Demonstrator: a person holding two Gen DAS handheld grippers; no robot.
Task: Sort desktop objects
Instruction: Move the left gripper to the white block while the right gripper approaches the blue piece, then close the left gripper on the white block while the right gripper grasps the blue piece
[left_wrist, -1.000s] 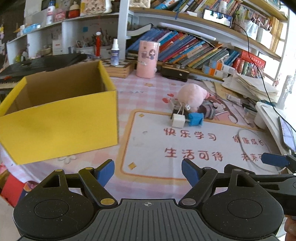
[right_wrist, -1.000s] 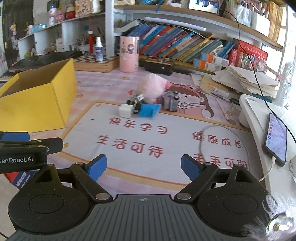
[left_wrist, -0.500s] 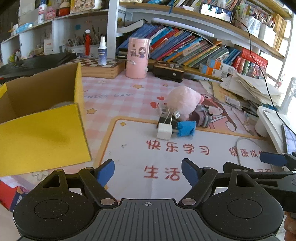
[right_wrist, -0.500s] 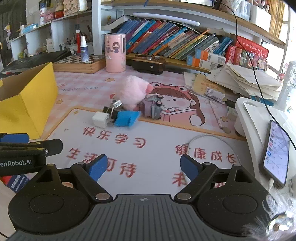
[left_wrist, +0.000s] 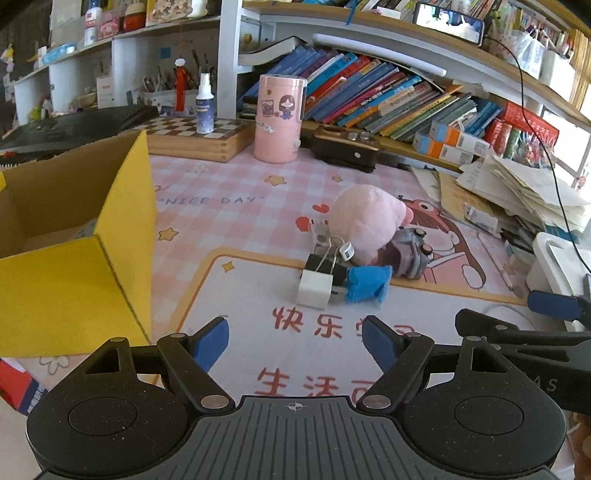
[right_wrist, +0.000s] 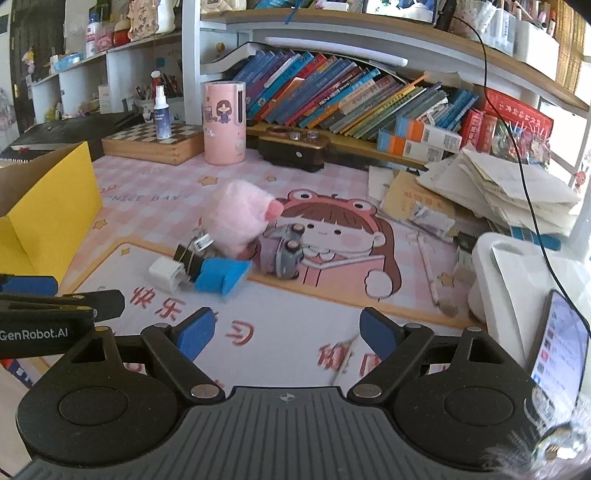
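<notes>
While both point downward, left gripper and right gripper gape empty.

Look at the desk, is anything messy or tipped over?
Yes. The toy car lies on its side against the pink plush, jumbled with a binder clip, white charger and blue block. The paper stack at the right sprawls untidily.

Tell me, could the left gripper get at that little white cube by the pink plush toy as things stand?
Probably yes: the left gripper is open and empty, the mat ahead is bare, and the white cube faces it, though a black clip presses behind.
</notes>
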